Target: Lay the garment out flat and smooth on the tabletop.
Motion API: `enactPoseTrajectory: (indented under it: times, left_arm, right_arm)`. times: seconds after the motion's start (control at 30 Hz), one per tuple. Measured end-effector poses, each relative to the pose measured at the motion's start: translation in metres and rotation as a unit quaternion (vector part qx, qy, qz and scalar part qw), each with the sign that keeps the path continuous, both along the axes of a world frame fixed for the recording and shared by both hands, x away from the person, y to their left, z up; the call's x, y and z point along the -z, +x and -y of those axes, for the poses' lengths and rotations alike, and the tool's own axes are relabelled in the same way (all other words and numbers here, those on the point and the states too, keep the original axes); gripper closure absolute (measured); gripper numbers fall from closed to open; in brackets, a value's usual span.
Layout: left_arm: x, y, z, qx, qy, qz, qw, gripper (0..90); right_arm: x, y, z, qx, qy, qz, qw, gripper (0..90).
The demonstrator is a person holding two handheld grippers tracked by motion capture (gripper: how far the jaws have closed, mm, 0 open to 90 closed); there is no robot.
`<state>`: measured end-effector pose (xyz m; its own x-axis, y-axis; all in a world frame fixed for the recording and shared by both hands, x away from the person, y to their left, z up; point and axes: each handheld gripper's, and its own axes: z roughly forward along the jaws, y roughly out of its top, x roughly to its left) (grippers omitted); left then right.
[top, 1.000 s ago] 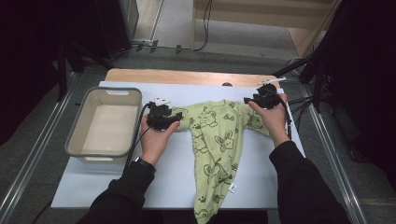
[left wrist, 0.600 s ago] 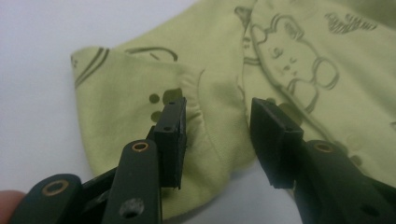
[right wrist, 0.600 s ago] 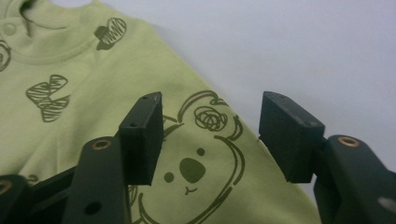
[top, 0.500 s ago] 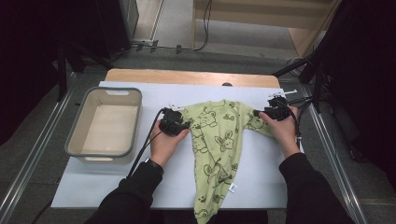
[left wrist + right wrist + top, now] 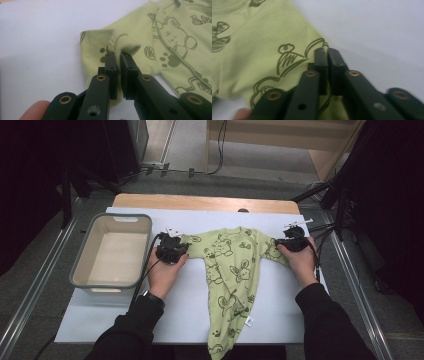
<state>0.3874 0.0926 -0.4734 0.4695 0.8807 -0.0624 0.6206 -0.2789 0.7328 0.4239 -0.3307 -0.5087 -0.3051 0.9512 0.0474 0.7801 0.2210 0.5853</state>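
Here, on the white table (image 5: 280, 320) (grey floor around), each tool, left (image 5: 117, 56) and right (image 5: 325, 53), has just pinched the green onesie (image 5: 232, 270).

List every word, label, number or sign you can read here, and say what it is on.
No readable text in these pictures.
Romper: printed drawings of bears, a bunny, paw prints and scribbles; no letters.
White tag near the romper's lower end: too small to read.
Tub: no marking visible.
Left hand-held gripper and right hand-held gripper: no lettering visible on the black jaws.
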Motion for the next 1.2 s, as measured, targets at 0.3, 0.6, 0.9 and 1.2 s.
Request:
enactPoseTrajectory:
  times: [0.3, 0.6, 0.9, 1.2]
  left_arm:
    - [-0.005, 0.0, -0.004, -0.017, 0.003, 0.016, 0.9997, 84.7]
    - [-0.002, 0.005, 0.004, -0.031, 0.003, 0.01, 0.9995, 66.8]
    - [-0.012, 0.014, 0.012, -0.023, -0.009, 0.029, 0.9993, 52.9]
    - [0.024, 0.029, 0.015, -0.018, 0.025, -0.028, 0.9991, 53.6]
  right_arm:
    - [-0.009, -0.007, 0.036, 0.052, -0.033, -0.006, 0.9981, 87.6]
    - [-0.011, -0.021, 0.08, 0.09, -0.031, -0.005, 0.9954, 87.5]
    - [-0.008, -0.023, 0.076, 0.083, -0.026, 0.004, 0.9962, 87.1]
    - [-0.026, -0.017, 0.05, 0.069, 0.035, 0.061, 0.9951, 60.9]
